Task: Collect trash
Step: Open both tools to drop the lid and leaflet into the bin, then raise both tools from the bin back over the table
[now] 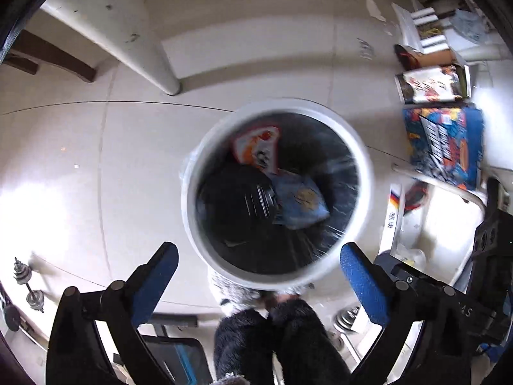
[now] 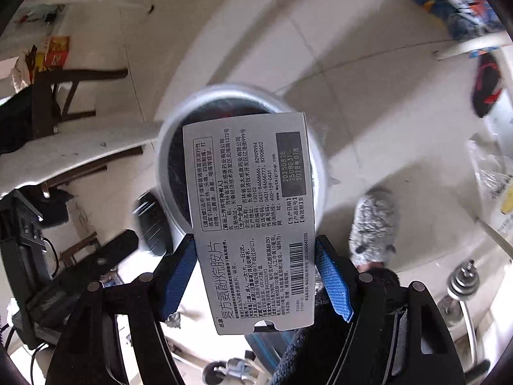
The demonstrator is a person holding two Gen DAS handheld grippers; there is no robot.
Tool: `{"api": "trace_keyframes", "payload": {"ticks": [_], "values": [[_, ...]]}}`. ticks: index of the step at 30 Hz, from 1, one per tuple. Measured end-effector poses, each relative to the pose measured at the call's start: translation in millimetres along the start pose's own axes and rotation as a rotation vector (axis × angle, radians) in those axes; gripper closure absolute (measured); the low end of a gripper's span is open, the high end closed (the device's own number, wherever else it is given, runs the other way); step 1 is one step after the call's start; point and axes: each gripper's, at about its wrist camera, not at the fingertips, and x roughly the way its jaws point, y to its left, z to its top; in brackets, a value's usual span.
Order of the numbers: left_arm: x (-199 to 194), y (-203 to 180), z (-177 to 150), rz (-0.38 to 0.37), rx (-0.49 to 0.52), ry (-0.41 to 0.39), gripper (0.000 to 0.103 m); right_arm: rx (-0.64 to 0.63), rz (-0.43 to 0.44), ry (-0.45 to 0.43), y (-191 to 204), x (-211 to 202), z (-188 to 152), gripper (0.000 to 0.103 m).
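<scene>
Right wrist view: your right gripper [image 2: 256, 276] has its blue-padded jaws clamped on the long edges of a flat grey cardboard medicine box [image 2: 250, 221] printed with black Chinese text and a barcode. The box stands up along the fingers, and its far end overlaps the round white trash bin with the black liner [image 2: 320, 160] on the floor beyond. You hold the box above the bin's mouth; it is not inside. A fuzzy grey slipper [image 2: 375, 227] sits on the pale tiled floor [image 2: 368, 73] just to the right of the bin.

Left wrist view: your left gripper [image 1: 258, 279] has its jaws spread wide with nothing between the blue pads. Dark fuzzy trouser legs [image 1: 282, 337] fill the space between the fingers at the lower edge. Beyond the fingertips is the same white bin [image 1: 192, 211], motion-blurred. It already holds a red-and-white wrapper [image 1: 256, 147], a blue packet [image 1: 301, 202] and a dark rounded item that you cannot identify. Farther off, a cream-coloured table leg [image 1: 134, 48] stands at upper left. At far right lie colourful printed cartons [image 1: 442, 144].
</scene>
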Motion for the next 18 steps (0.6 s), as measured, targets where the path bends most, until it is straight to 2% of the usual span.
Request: {"api": "trace_keyframes", "payload": {"ticks": [1,2,3,4,7,10,14,18], "values": [[0.5,3.6,0.0,0.005,-0.008,-0.004,0.0,-0.001,0.009,0.015,-1.2,9.8,5.4,0.024],[-0.7,5.5,0.4,0.015,-0.015,-0.011,0.0,-0.007,0.014,0.028,-2.2,17.2,7.9,0.008],[-4.0,9.3,-1.0,0.03,-0.018,-0.03,0.0,-0.017,0.01,0.035,-2.2,24.0,9.4,0.002],[-8.9,11.4,-1.9,0.05,-0.017,-0.047,0.0,-0.021,0.014,0.034,-0.5,25.8,9.3,0.0],[-25.4,13.5,-10.9,0.131,-0.002,-0.099,0.0,-0.052,-0.005,0.024,3.2,23.2,6.9,0.0],[-43.6,12.9,-21.3,0.16,0.004,-0.116,0.0,-0.113,-0.078,-0.014,15.6,9.7,-2.2,0.0],[-70.3,4.5,-42.1,0.204,0.026,-0.128,0.0,-0.218,-0.232,-0.077,37.0,-21.4,-17.7,0.0],[-102.6,-10.9,-66.2,0.209,0.04,-0.132,0.0,-0.276,-0.316,-0.12,55.1,-59.1,-35.7,0.0]]}}
